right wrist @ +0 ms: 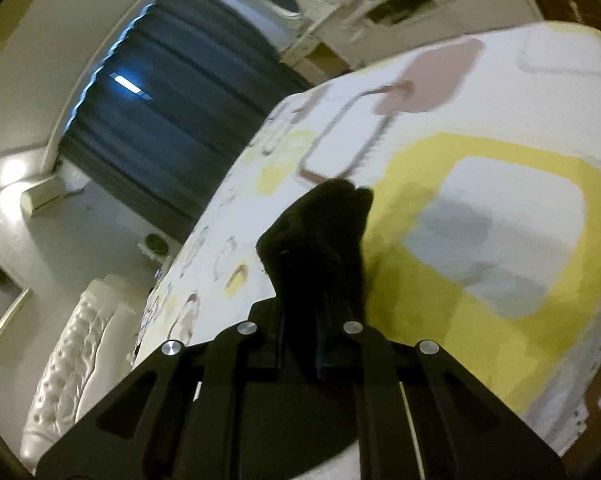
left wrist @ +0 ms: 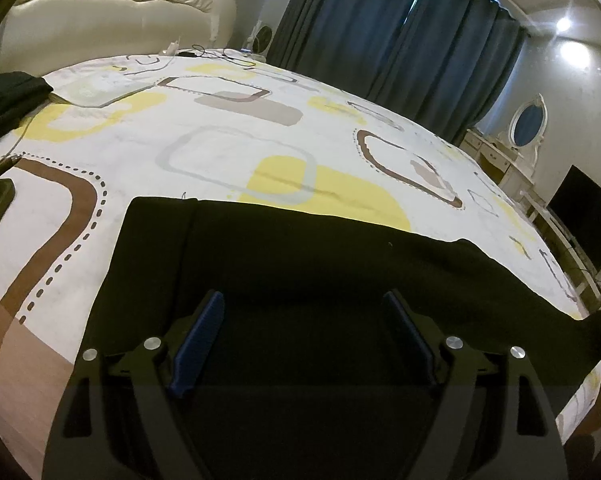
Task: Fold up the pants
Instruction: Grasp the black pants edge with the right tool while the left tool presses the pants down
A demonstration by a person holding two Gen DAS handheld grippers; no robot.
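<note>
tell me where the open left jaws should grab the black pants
Probably the far left corner of the black pants, coming in from the left side over the bedsheet. That edge lies flat, straight and free, while the right gripper already pinches the other end.

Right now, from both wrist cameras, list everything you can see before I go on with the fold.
pants: one, black, flat on the bed's near edge; one end bunched in the right tool
bedsheet: one, white with yellow, brown and grey shapes
dark garment: one, far left of bed
headboard: one, cream, tufted
curtains: dark blue, behind bed
dressing table with oval mirror: one, white, right wall
television: one, black, right
left tool: open, above pants
right tool: shut on pants
</note>
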